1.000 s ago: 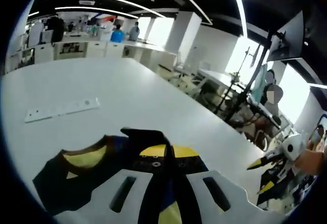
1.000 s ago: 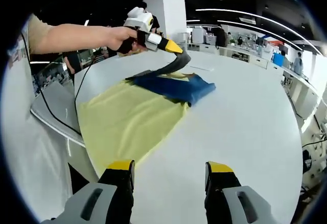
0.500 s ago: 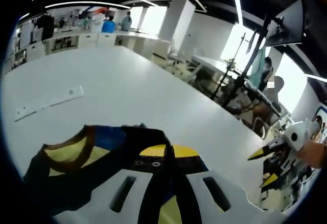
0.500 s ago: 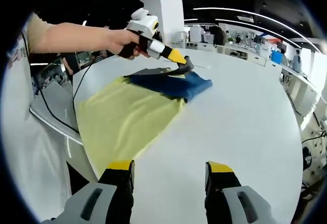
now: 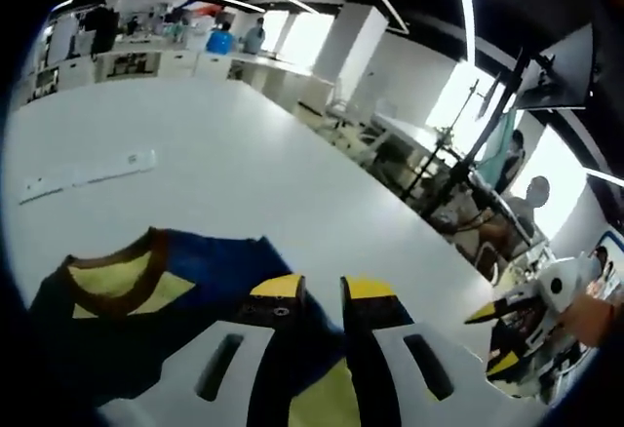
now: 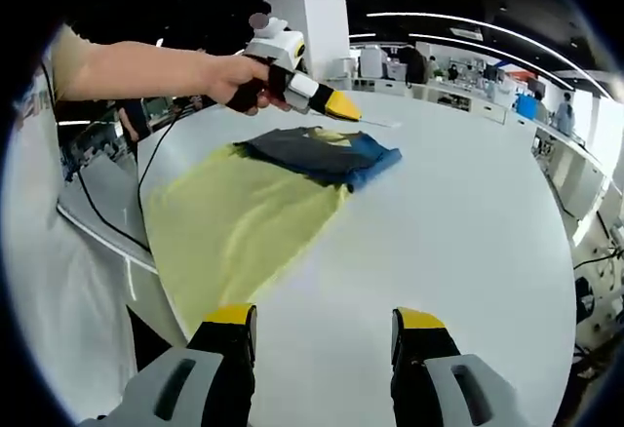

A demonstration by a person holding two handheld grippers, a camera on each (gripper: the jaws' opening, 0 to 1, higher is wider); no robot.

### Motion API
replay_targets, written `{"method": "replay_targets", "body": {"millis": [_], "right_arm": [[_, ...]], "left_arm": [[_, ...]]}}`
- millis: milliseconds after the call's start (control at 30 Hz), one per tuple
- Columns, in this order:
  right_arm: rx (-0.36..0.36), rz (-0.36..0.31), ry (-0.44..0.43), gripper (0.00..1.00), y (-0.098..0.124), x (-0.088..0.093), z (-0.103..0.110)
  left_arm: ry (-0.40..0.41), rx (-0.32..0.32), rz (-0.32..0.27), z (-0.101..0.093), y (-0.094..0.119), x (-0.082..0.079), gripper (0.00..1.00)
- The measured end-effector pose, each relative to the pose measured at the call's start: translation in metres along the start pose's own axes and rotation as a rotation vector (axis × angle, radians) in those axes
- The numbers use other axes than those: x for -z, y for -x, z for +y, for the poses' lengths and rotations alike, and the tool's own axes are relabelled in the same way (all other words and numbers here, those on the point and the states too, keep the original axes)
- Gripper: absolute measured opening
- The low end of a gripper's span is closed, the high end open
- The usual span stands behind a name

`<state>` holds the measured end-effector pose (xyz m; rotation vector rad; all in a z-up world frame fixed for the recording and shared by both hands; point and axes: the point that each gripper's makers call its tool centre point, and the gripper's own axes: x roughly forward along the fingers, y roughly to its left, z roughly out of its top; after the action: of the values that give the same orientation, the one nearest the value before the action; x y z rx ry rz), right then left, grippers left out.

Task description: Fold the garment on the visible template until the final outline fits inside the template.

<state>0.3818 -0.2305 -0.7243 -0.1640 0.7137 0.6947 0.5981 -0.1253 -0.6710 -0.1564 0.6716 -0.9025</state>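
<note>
Your left gripper (image 6: 336, 106), jaws narrowly parted, hovers over the yellow-and-navy cloth garment (image 6: 263, 203); right gripper (image 6: 325, 328) wide, empty. Snagging cloth could undo the fold.

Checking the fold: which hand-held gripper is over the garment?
The left hand-held gripper, above the yellow-and-blue garment; the right hand-held gripper hangs over bare white table.

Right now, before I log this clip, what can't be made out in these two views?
- Template: no outline can be made out around the garment on the table in either view.
- Garment's near part: left gripper view, covered by the left gripper and cut by the bottom edge.
- Right gripper tips: left gripper view, small at the edge; in the right gripper view its jaws stand apart.
- White strip: left gripper view, too small to identify.
</note>
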Motion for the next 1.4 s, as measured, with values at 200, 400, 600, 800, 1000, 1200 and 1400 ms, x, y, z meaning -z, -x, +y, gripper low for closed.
{"method": "replay_targets", "body": {"millis": [200,400,600,800,1000,1200,1400], "right_arm": [[-0.009,-0.001,0.010,0.53,-0.002,-0.005,0.003],[-0.017,-0.003,0.020,0.53,-0.003,-0.010,0.005],[-0.017,-0.003,0.024,0.53,-0.003,-0.011,0.004],[-0.020,-0.001,0.031,0.54,-0.002,-0.013,0.005],[-0.024,-0.005,0.035,0.54,-0.002,-0.016,0.007],[-0.031,-0.009,0.039,0.54,-0.002,-0.020,0.009],[-0.036,-0.013,0.043,0.55,-0.003,-0.023,0.011]], "left_arm": [[0.017,-0.025,-0.010,0.007,0.008,-0.001,0.26],[0.018,-0.029,-0.027,0.013,0.020,-0.003,0.34],[-0.009,-0.049,-0.046,0.020,0.033,-0.003,0.50],[-0.066,-0.054,-0.079,0.023,0.049,-0.007,0.73],[-0.131,-0.030,-0.091,0.019,0.068,-0.006,0.82],[-0.176,-0.014,-0.084,0.016,0.098,0.004,0.85],[-0.222,-0.009,-0.076,0.019,0.131,0.019,0.88]]}}
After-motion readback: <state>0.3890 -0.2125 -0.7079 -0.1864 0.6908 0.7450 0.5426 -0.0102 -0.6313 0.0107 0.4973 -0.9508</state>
